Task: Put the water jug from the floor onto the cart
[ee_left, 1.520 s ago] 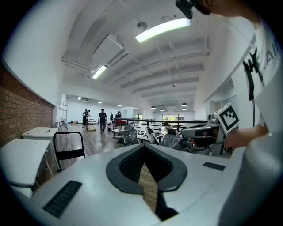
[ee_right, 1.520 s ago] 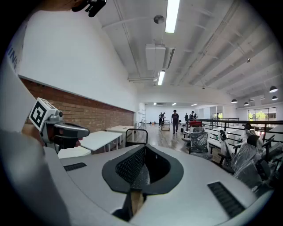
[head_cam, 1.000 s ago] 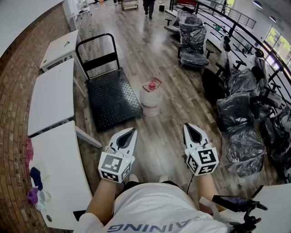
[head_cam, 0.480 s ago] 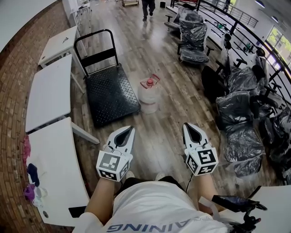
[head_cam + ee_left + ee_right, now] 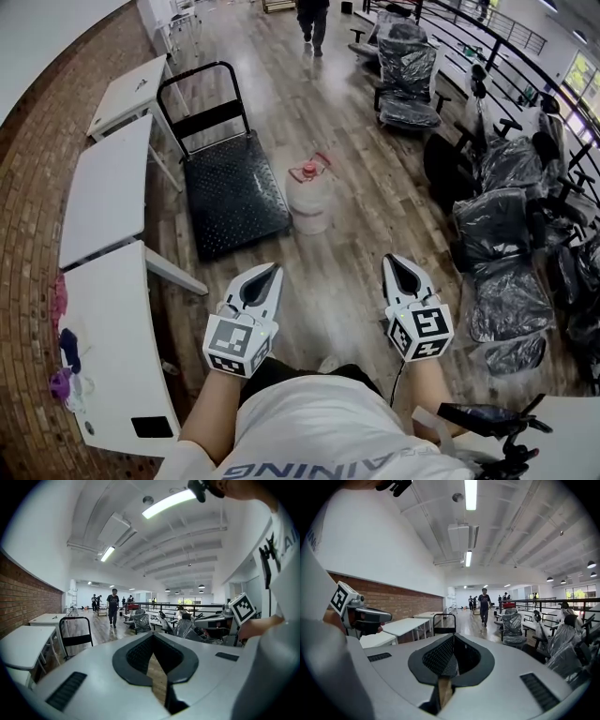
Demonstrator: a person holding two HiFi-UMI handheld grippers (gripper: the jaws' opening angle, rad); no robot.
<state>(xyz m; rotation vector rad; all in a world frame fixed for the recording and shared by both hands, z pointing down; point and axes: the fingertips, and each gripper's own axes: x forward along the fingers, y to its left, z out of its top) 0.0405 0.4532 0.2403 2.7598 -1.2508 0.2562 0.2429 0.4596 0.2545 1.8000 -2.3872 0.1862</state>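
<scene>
Head view shows the translucent round plastic water jug (image 5: pixel 308 199) with a red cap standing upright on the brown wooden plank floor (image 5: pixel 347 272), just beside the right edge of the black flat metal cart (image 5: pixel 230 192). The cart's deck carries nothing, and its black tube handle (image 5: pixel 202 89) rises at the far end. White rectangular tables (image 5: pixel 108 192) stand along the brick wall at the left, and office chairs wrapped in black plastic (image 5: pixel 506 300) are at the right. The left gripper (image 5: pixel 267 272) and the right gripper (image 5: pixel 396 261) are held side by side close to the person's body, well apart from the jug, and both point toward it. Each gripper view shows its jaws brought together at the tips, with nothing gripped between them.
</scene>
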